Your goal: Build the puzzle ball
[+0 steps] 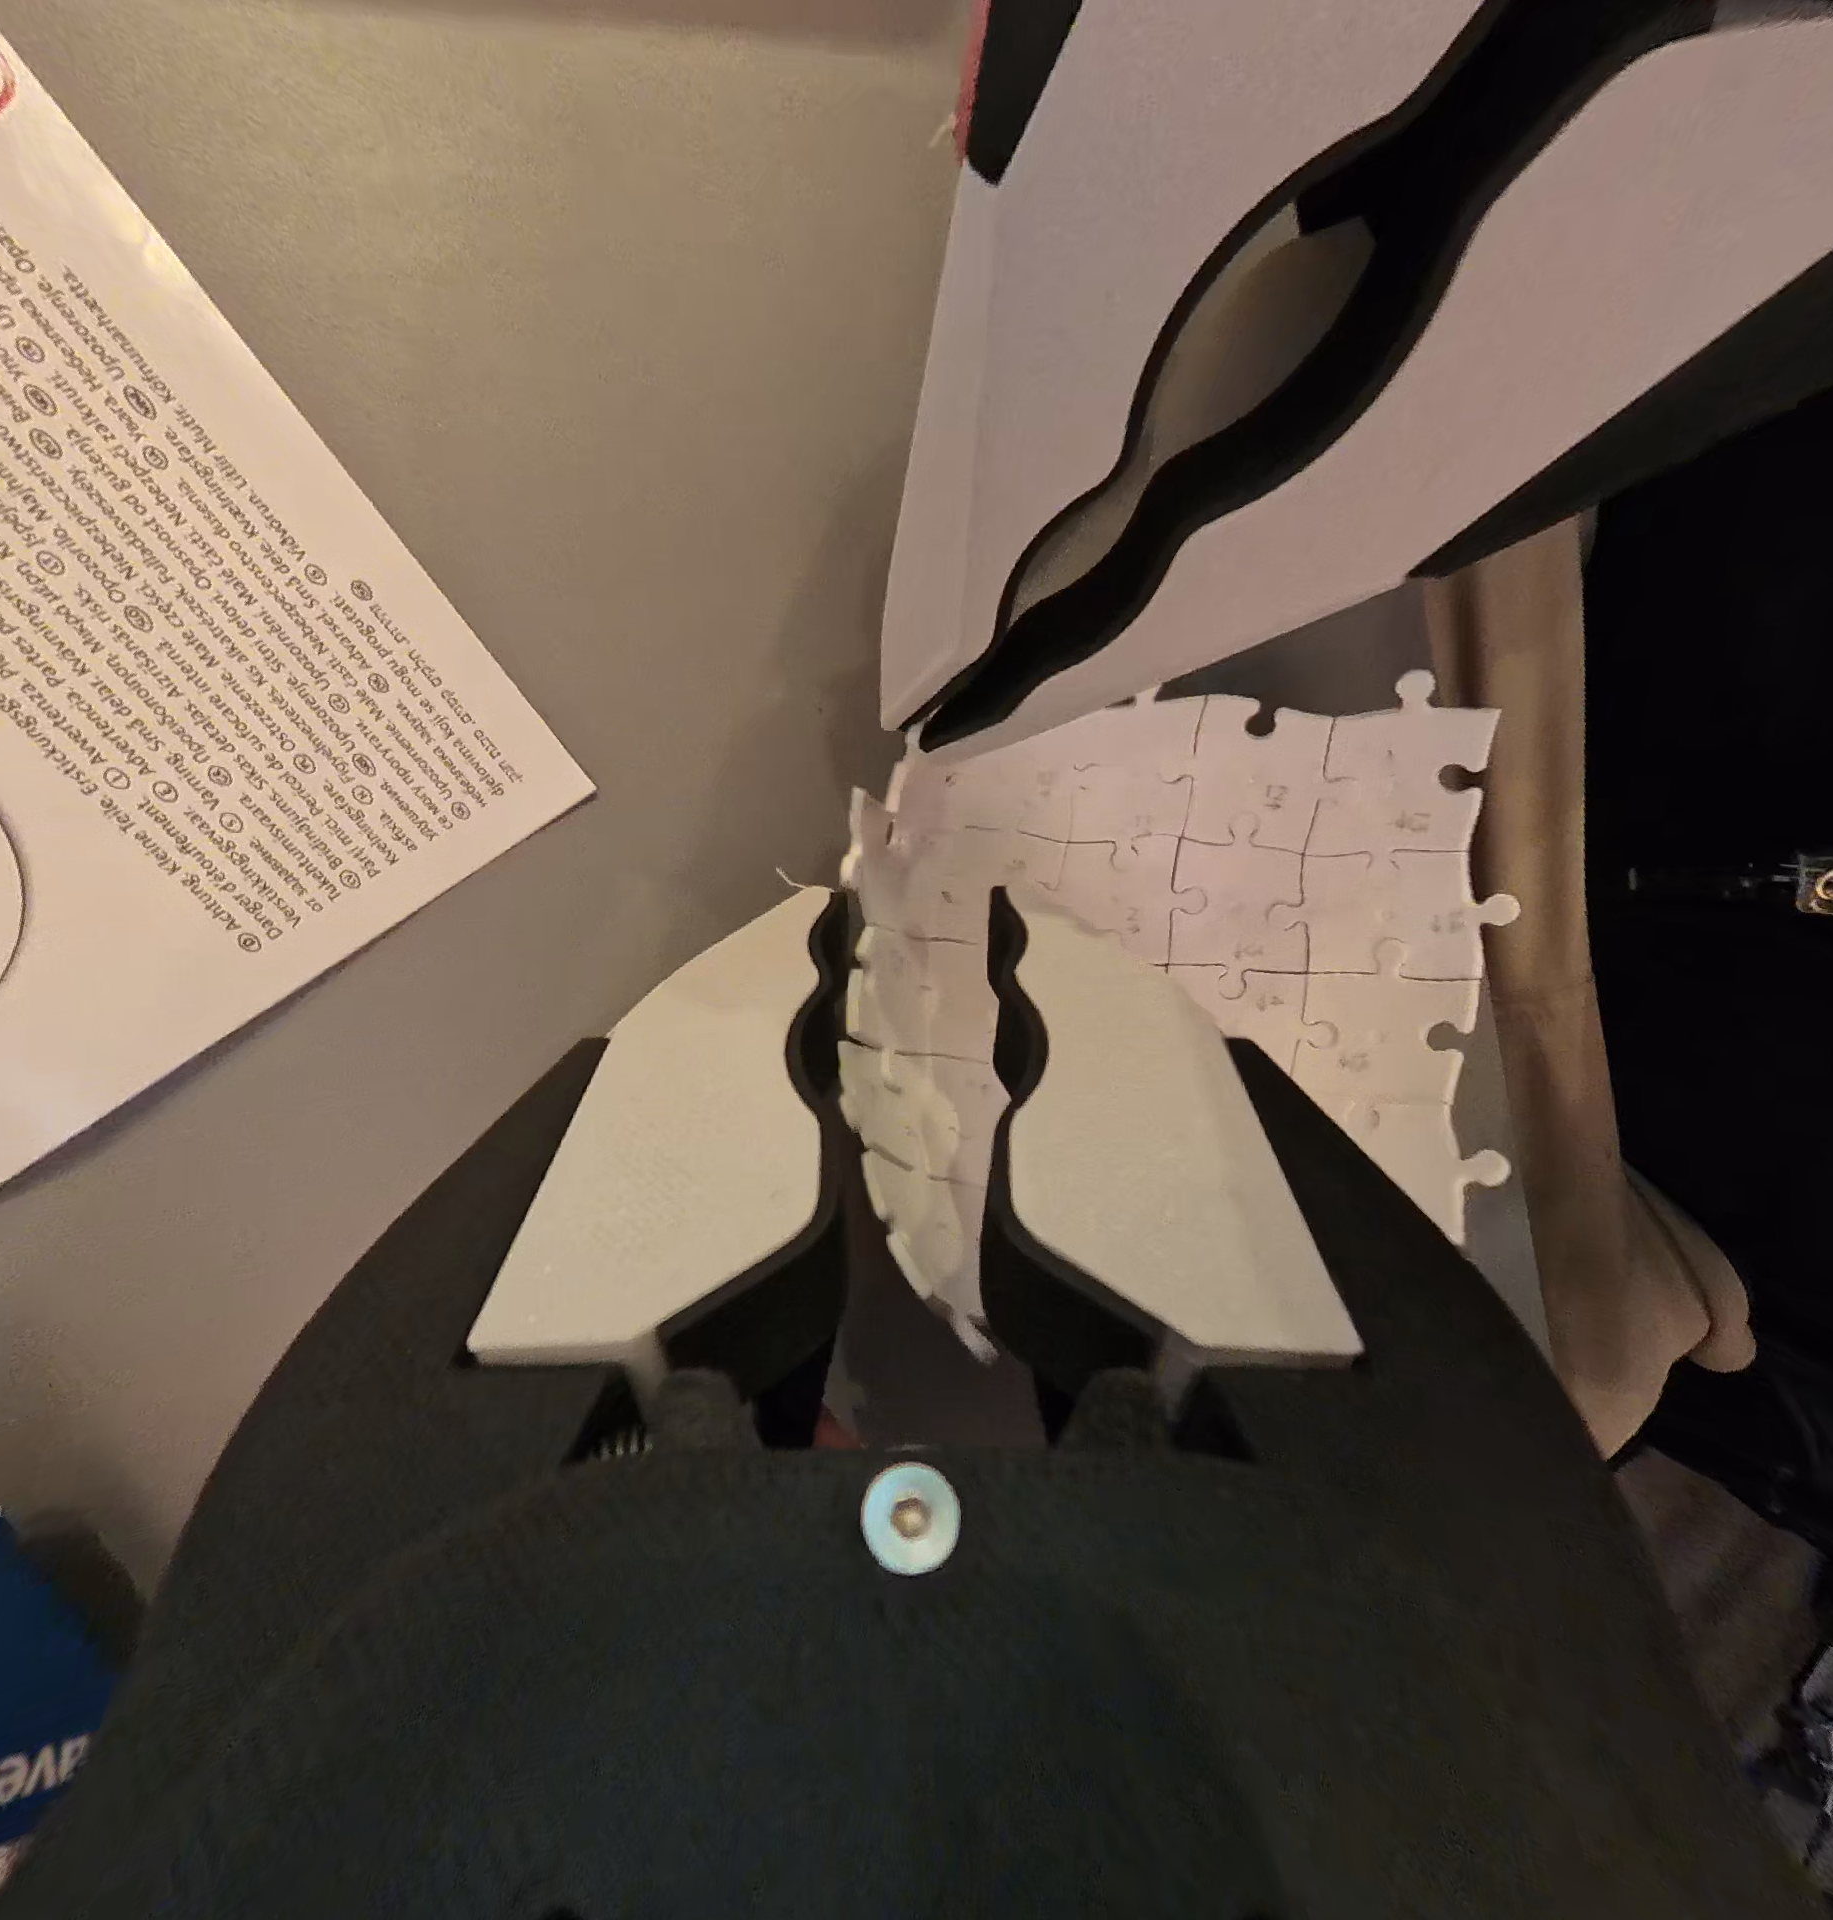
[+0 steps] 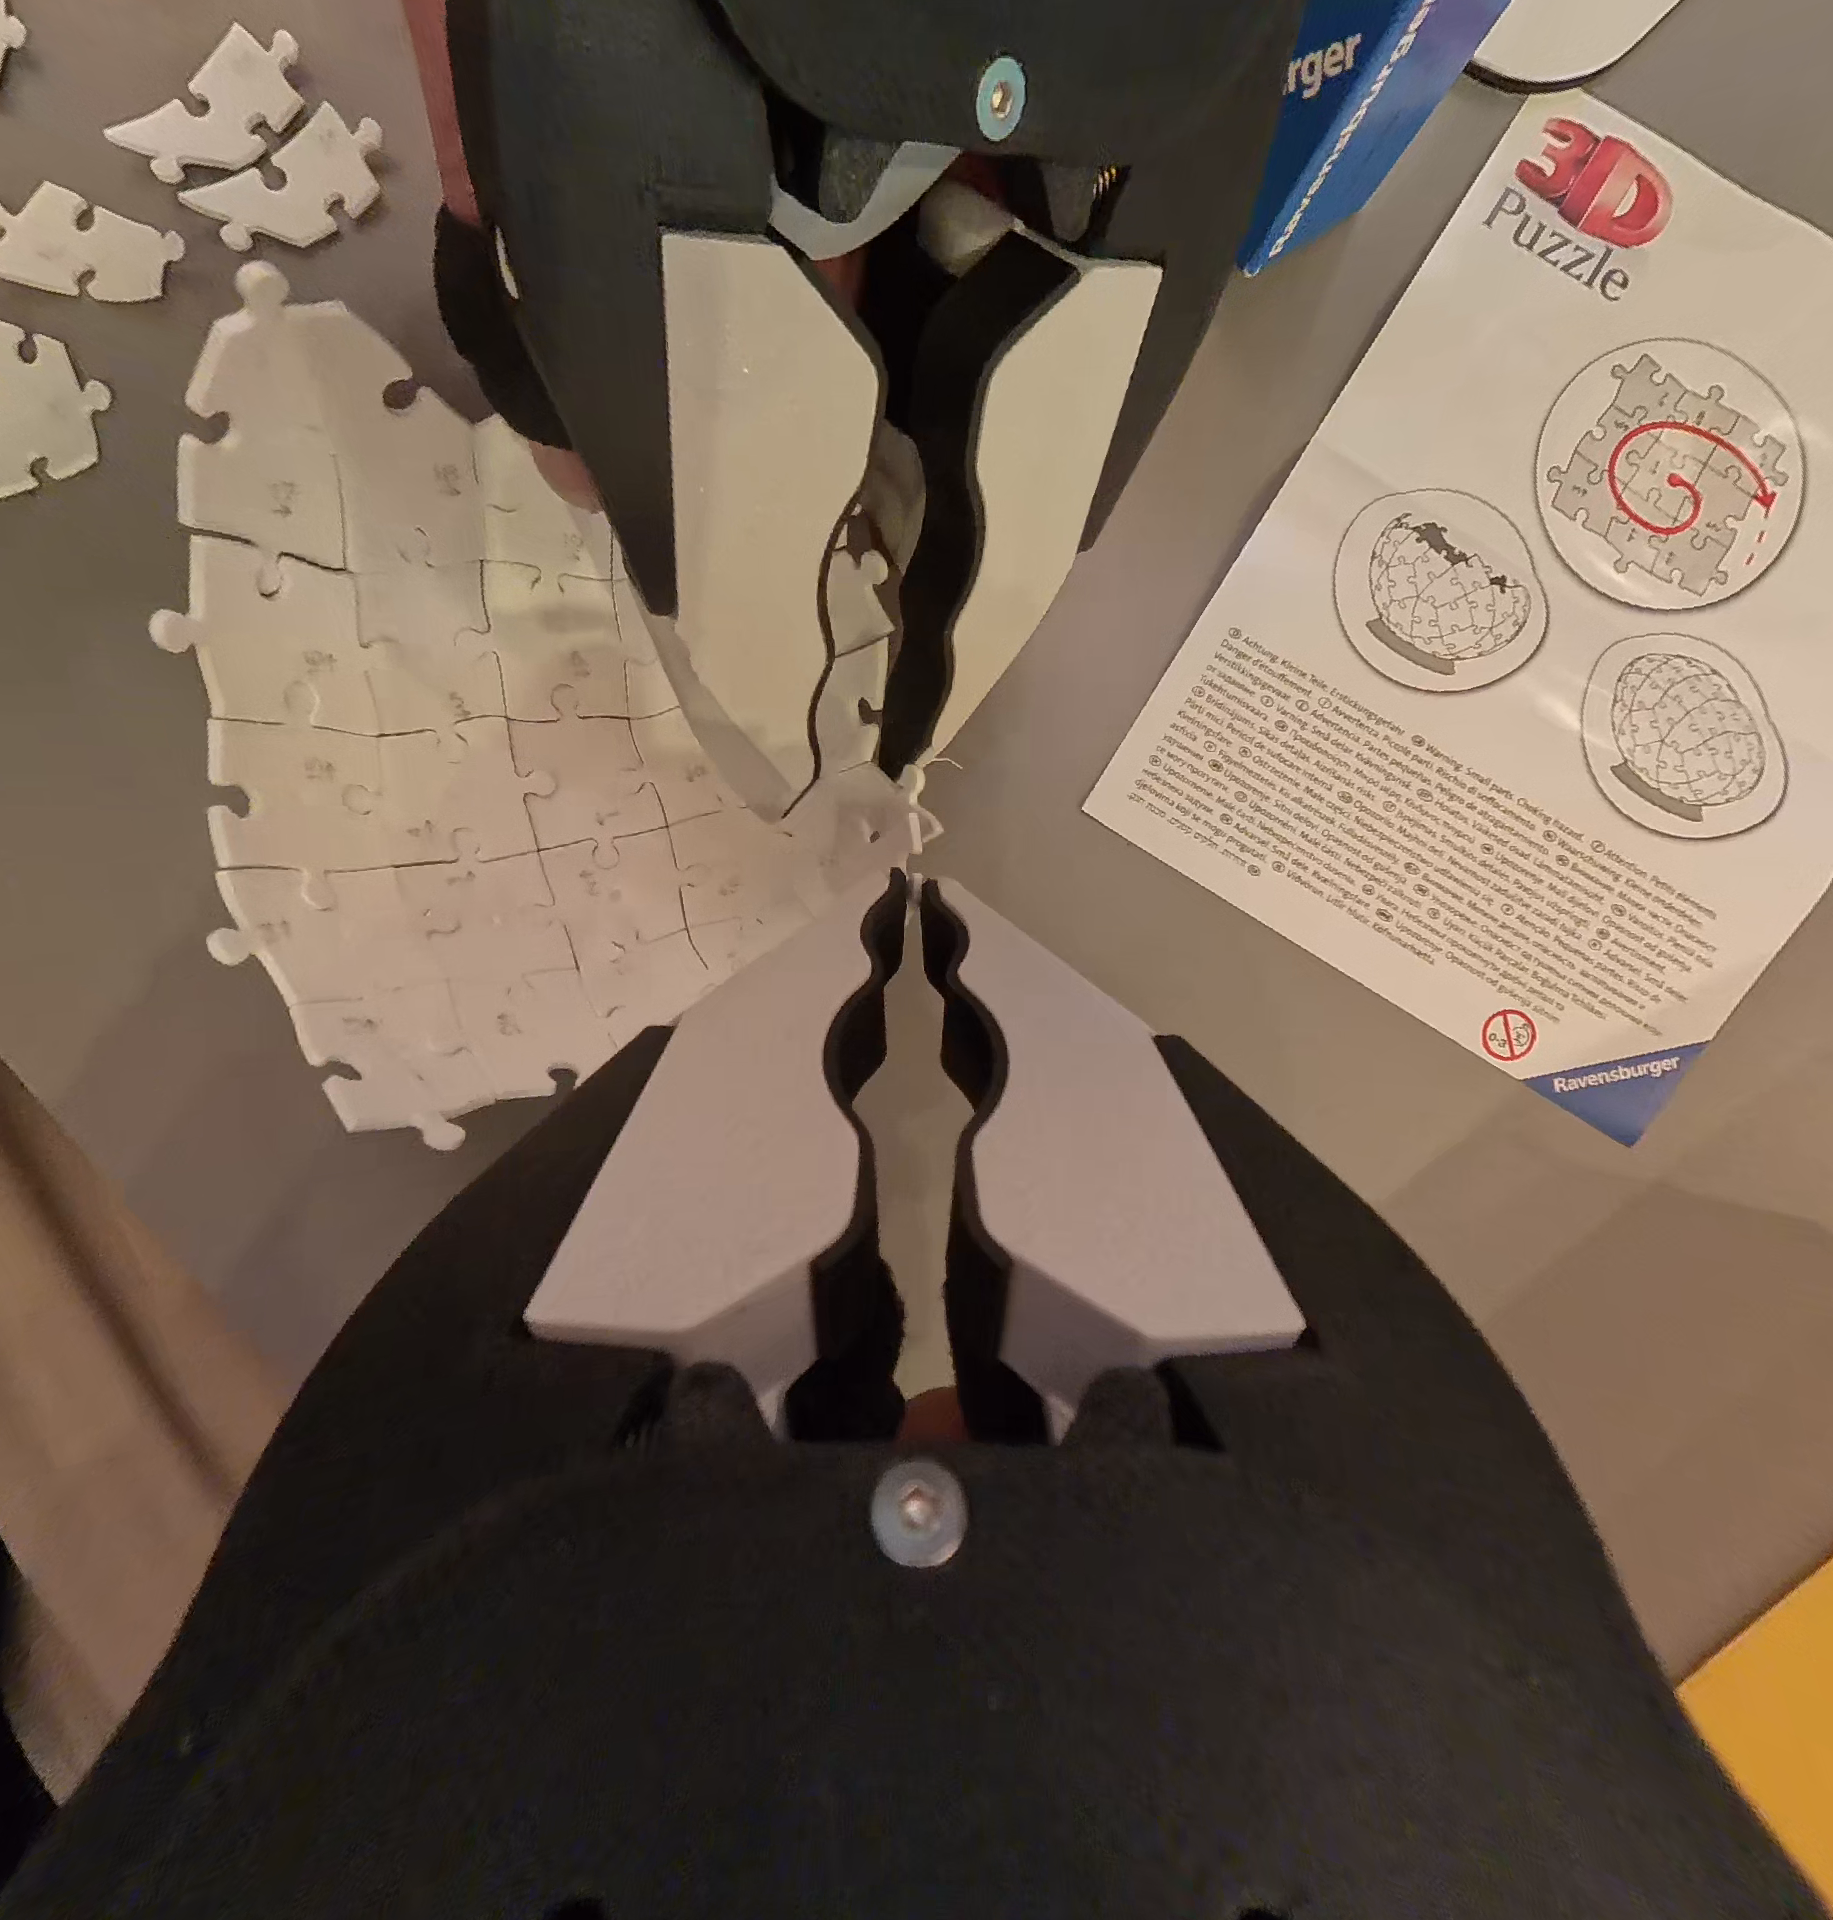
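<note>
In the right wrist view, the curved sheet of joined white puzzle pieces (image 2: 413, 748) lies at nine o'clock from the two meeting gripper tips. The loose white puzzle pieces (image 2: 257, 166) sit on the grey table (image 2: 1047, 727) at eleven o'clock, beyond the sheet. The printed white instruction leaflet (image 2: 1514, 675) lies at two o'clock. The blue cardboard box (image 2: 1338, 156) stands at one o'clock, behind the leaflet.

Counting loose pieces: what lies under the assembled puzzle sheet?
Grey table shows around the assembled puzzle sheet; loose pieces lie beyond it. Anything under it is hidden, and both hand-held grippers cover its near edge.
</note>
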Action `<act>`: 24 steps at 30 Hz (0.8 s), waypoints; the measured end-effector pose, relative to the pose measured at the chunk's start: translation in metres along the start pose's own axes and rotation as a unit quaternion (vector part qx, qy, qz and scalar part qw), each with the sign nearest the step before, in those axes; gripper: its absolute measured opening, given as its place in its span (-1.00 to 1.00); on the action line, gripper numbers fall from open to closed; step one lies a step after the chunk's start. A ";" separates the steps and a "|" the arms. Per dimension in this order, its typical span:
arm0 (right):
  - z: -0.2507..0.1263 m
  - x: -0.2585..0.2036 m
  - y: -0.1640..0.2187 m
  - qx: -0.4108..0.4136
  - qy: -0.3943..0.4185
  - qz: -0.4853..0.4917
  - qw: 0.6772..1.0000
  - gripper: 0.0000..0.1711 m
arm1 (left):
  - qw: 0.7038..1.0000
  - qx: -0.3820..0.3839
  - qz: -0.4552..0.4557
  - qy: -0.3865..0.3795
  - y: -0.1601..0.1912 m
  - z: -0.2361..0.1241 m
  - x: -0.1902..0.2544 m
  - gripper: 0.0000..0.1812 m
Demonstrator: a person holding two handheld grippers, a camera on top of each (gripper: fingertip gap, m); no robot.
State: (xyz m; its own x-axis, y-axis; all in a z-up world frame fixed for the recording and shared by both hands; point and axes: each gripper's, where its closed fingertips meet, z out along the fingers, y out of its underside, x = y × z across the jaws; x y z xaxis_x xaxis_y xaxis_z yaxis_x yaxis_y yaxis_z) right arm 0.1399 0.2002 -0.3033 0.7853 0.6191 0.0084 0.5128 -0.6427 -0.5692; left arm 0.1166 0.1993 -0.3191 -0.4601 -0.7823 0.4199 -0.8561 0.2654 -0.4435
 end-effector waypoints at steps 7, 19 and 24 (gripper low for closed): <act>0.000 0.001 0.001 0.004 -0.005 0.005 1.000 -0.99 | 1.000 -0.013 0.000 0.015 -0.005 0.011 -0.006 -0.76; 0.001 0.003 0.006 -0.005 -0.019 0.016 1.000 -0.99 | 1.000 -0.006 -0.001 0.029 -0.008 0.018 -0.005 -0.88; 0.003 0.001 0.010 -0.009 -0.029 0.027 0.999 -0.99 | 0.999 -0.001 -0.007 0.031 -0.008 0.018 -0.005 -0.89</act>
State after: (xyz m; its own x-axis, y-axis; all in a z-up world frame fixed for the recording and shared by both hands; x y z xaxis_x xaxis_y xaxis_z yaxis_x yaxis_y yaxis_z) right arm 0.1448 0.1961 -0.3118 0.7914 0.6073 -0.0694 0.4762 -0.6838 -0.5529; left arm 0.1302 0.1907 -0.3317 -0.4623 -0.7493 0.4742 -0.8625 0.2558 -0.4367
